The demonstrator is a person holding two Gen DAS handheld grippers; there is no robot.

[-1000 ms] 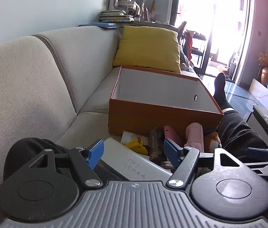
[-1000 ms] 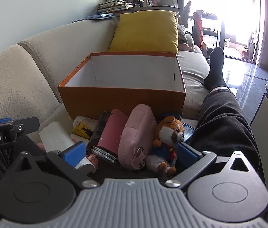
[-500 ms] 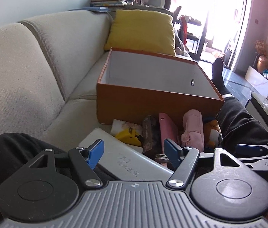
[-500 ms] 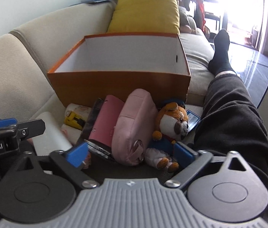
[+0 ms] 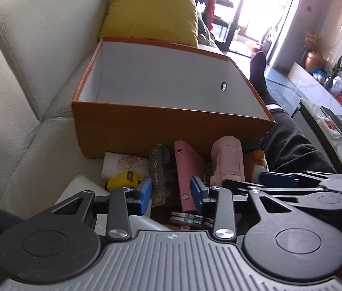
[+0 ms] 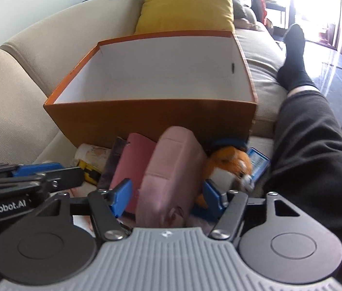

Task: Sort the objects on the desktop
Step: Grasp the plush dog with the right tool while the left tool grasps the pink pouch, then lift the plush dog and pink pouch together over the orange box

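Observation:
An open orange box [image 5: 171, 126] with a white inside stands on the sofa, also in the right wrist view [image 6: 151, 121]. In front of it lie a pink pouch [image 6: 171, 174], a pink wallet [image 5: 186, 169], a dark card box [image 5: 157, 174], a yellow tape measure [image 5: 122, 179], a plush fox [image 6: 229, 167] and a white case [image 5: 79, 186]. My left gripper [image 5: 171, 191] is open around the dark card box and pink wallet. My right gripper [image 6: 166, 194] is open with its jaws either side of the pink pouch.
A yellow cushion [image 5: 151, 14] leans on the beige sofa [image 5: 25, 72] behind the box. A person's leg in black trousers [image 6: 316, 145] lies to the right of the pile. A marble table [image 5: 340, 126] with small items stands at far right.
Both grippers have moved forward and down onto the pile. The left jaws have narrowed around the card box and wallet. The right jaws have narrowed to straddle the pink pouch.

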